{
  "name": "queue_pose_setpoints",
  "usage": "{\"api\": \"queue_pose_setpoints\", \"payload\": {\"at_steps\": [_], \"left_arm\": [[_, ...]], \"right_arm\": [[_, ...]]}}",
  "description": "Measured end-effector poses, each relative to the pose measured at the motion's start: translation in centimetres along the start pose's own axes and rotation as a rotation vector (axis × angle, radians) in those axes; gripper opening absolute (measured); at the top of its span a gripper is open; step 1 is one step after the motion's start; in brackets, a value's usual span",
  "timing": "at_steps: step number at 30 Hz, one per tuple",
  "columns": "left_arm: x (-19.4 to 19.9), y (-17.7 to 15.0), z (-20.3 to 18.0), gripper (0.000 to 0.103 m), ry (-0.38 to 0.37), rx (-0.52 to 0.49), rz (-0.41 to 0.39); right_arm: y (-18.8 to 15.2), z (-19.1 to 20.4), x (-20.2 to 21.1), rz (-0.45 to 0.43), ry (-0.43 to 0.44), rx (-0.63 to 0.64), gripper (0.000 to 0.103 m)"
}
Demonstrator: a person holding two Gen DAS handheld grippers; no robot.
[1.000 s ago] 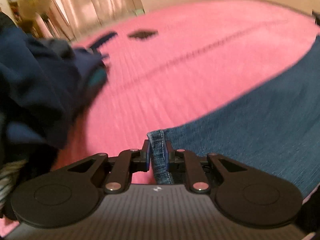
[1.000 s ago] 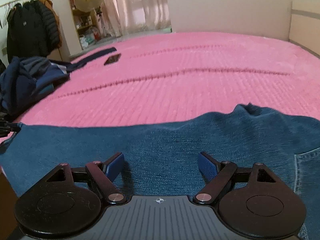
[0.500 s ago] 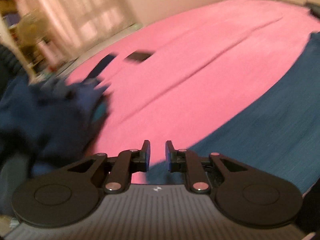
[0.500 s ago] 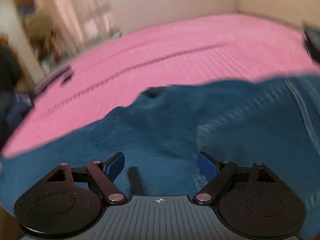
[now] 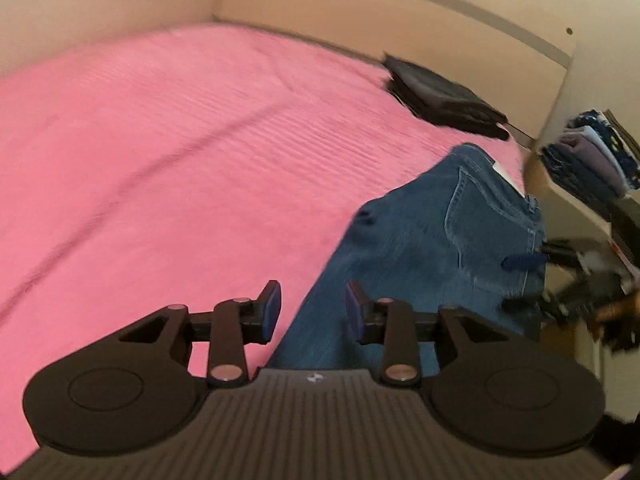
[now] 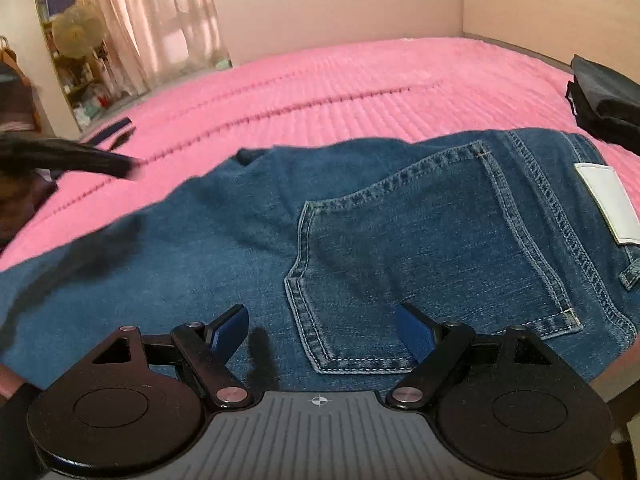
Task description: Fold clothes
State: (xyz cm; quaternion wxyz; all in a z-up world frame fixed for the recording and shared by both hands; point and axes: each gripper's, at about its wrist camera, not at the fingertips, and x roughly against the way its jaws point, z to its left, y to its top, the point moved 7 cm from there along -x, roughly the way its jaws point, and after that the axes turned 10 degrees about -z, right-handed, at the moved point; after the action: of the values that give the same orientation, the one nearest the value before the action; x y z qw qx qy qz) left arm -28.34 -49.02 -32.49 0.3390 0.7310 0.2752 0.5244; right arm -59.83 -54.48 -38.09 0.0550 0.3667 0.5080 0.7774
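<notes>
Released from the left hand-held gripper (image 5: 313, 312), the jeans (image 6: 360, 232) lie flat on the pink bed (image 6: 360, 80), lower frame. Left jaws spread, empty. Right hand-held gripper (image 6: 322, 330) spread above the back pocket (image 6: 432, 264).

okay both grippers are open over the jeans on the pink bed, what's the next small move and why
Probably lower the right gripper onto the waist end of the jeans and close on the edge near the back pocket. Its jaws are spread wide with only flat denim beneath, holding nothing. The left gripper is also open, over the leg edge where it meets the pink bedspread, so nothing is gripped for a fold.
</notes>
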Motion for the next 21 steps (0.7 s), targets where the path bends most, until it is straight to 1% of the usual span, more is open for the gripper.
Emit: {"api": "queue_pose_setpoints", "payload": {"at_steps": [2, 3, 5, 6, 7, 9, 11, 12, 13, 15, 17, 20, 21], "left_arm": [[-3.5, 0.8, 0.3, 0.028, -0.028, 0.022, 0.039], [-5.0, 1.1, 0.5, 0.028, -0.056, 0.047, 0.060], [-7.4, 0.8, 0.9, 0.029, -0.122, 0.120, 0.134], [-8.6, 0.6, 1.2, 0.028, -0.148, 0.161, 0.171], [-9.2, 0.5, 1.4, 0.027, -0.180, 0.210, 0.182], [-8.3, 0.5, 0.6, 0.019, -0.251, 0.249, 0.151], [-7.1, 0.6, -0.4, 0.014, -0.323, 0.277, 0.114], [-6.5, 0.7, -0.9, 0.014, -0.359, 0.291, 0.096], [-5.9, 0.5, -1.7, 0.014, -0.380, 0.278, 0.088], [-5.3, -0.1, -3.6, 0.014, -0.389, 0.203, 0.092], [-4.9, -0.6, -5.0, 0.014, -0.382, 0.140, 0.097], [-4.9, 0.2, -3.0, 0.016, -0.307, 0.151, 0.069], [-4.9, 0.5, -2.2, 0.021, -0.281, 0.158, 0.059]], "right_arm": [[0.3, -0.4, 0.3, -0.017, -0.019, 0.011, 0.084], [0.5, -0.7, 0.5, -0.025, -0.035, 0.019, 0.084], [0.9, -1.5, 0.6, -0.038, -0.060, 0.025, 0.086], [1.1, -1.8, 0.5, -0.047, -0.066, 0.021, 0.089], [1.3, -2.1, 0.5, -0.056, -0.071, 0.017, 0.091], [1.9, -2.6, 0.4, -0.075, -0.079, 0.011, 0.092], [2.6, -2.8, 0.3, -0.099, -0.074, 0.014, 0.092], [2.9, -2.9, 0.1, -0.108, -0.071, 0.014, 0.093], [3.1, -2.9, -0.1, -0.112, -0.067, 0.012, 0.093], [3.6, -3.0, -0.5, -0.117, -0.059, 0.005, 0.094], [4.3, -3.0, -1.0, -0.118, -0.048, -0.002, 0.094], [5.9, -2.4, -1.8, -0.122, -0.014, 0.031, 0.095], [6.4, -2.3, -2.1, -0.124, -0.002, 0.042, 0.095]]}}
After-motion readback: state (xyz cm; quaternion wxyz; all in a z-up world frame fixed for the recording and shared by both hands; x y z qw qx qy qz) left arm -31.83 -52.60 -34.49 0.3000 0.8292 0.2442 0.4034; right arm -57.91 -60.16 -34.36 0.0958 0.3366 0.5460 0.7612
